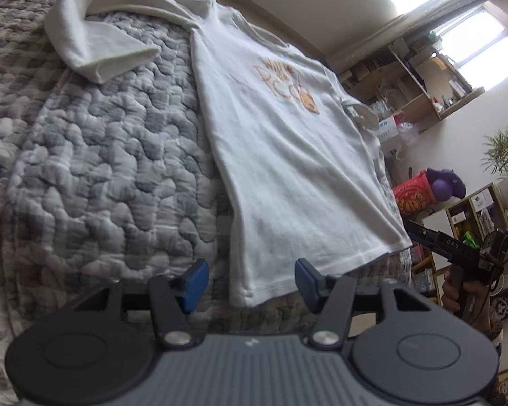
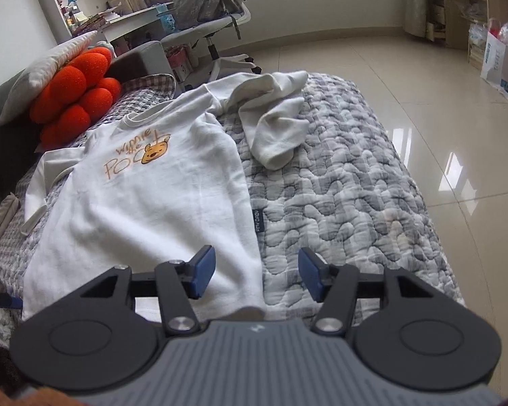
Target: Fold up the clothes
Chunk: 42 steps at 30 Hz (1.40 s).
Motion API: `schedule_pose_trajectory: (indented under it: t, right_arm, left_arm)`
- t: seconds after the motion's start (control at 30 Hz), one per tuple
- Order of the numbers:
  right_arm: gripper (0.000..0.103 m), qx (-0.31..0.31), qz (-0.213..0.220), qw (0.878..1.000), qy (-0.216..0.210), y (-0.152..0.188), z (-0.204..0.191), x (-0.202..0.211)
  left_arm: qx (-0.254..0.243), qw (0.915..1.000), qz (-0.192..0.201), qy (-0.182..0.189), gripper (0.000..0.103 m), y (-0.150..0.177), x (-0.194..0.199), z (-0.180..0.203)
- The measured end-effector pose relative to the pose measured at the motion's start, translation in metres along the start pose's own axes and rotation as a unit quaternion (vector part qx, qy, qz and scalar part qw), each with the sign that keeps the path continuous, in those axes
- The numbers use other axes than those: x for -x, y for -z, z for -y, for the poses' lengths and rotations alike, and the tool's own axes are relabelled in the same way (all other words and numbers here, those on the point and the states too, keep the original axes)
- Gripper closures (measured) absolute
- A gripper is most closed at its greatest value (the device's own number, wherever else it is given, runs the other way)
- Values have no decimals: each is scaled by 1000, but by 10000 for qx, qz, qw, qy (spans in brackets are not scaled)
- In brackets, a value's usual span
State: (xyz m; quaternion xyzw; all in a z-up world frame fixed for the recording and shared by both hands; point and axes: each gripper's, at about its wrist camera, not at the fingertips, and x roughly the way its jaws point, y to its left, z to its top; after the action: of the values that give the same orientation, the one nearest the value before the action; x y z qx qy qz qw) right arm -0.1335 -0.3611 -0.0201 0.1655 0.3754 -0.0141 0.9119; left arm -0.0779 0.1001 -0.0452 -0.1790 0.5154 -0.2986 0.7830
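1. White T-shirt (image 2: 145, 196) lies flat, print side up, on the quilted bed (image 2: 338, 203); hem near, collar far.
2. Left tool (image 1: 249, 286) jaws apart, holding nothing, over the hem's left corner.
3. Right tool (image 2: 257, 272) jaws apart, holding nothing, over the hem's right corner.
4. Far sleeve (image 2: 274, 125) is rumpled.

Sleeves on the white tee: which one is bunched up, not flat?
The long sleeve on the floor side of the quilt; the sleeve beside the orange cushion lies flatter.
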Motion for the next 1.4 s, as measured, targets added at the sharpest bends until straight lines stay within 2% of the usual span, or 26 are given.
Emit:
schedule_pose_trajectory:
  t: [0.07,0.17,0.23,0.37,0.43,0.5,0.6,0.63,0.67,0.73,0.77,0.8,0.83,0.87,0.9,0.93,0.97,1.0,1.03,1.07,1.27,1.4]
  right_arm:
    - [53,-47,-122,9999,-46,2,2,-5]
    - [58,-83,-314,9994,-132,6,3,-11]
    - [59,-111,-281,9994,-148,6,3,-9]
    - [58,-238,-172,9992,-257,5,5,-1]
    - [59,-240,-204,9991,-301,7,5,-1]
    - [59,-205,-264,9989,-336,8,3,-3]
    - [60,-65,-384,9985,-389,10,-3,-6]
    - [64,2,-434,9982,-409,11,-5,-8]
    - [74,81,-490,9980,-402,12,-8,-10]
    - [75,232,-522,9979,-295,13,-12,-11]
    - [74,284,-529,9978,-270,13,-14,-11]
    - [74,313,-538,9977,-256,13,-14,-11]
    - [74,335,-547,9976,-250,13,-15,-11]
    - [74,359,-555,9975,-242,13,-15,-12]
    - [74,391,-559,9974,-227,14,-16,-12]
    - [75,428,-561,9973,-206,14,-17,-13]
    - [83,488,-557,9971,-158,14,-19,-13]
    - [90,533,-543,9970,-116,14,-21,-13]
    - [93,533,-529,9971,-137,14,-22,-11]
    - [96,532,-515,9971,-157,14,-23,-9]
    - [96,479,-199,9975,-473,5,-26,22]
    - [96,411,-249,9964,-696,1,-28,34]
  left_arm:
    - [-91,9999,-118,-2,54,1,-8,5]
    - [-243,9994,-217,-152,88,3,-18,14]
    - [-323,9992,-146,-180,90,4,-16,18]
    - [-306,9991,273,41,90,5,16,20]
    - [-296,9991,303,24,91,5,26,17]
    - [-300,9993,176,-138,97,6,22,14]
    - [-229,9994,7,-269,97,7,12,7]
    - [-194,9994,-46,-296,97,7,7,4]
    - [-159,9993,-98,-321,96,7,3,1]
    - [-123,9994,-105,-301,94,5,0,1]
    - [-144,9994,-82,-301,90,4,-1,2]
    - [-149,9994,-74,-318,73,3,-2,3]
    - [-156,9993,-67,-336,50,2,-2,4]
    - [-185,9991,-79,-379,44,1,-5,5]
    - [-215,9988,-94,-422,44,0,-7,6]
    - [-248,9985,-143,-468,47,0,-10,7]
    - [-322,9978,-177,-558,50,0,-14,10]
    - [-451,9963,-168,-715,62,0,-15,14]
    - [-563,9946,-179,-852,97,1,-16,18]
    - [-572,9949,-222,-806,96,1,-15,20]
    - [-481,9973,293,-471,98,2,24,20]
    - [-577,9962,357,-539,98,0,40,18]
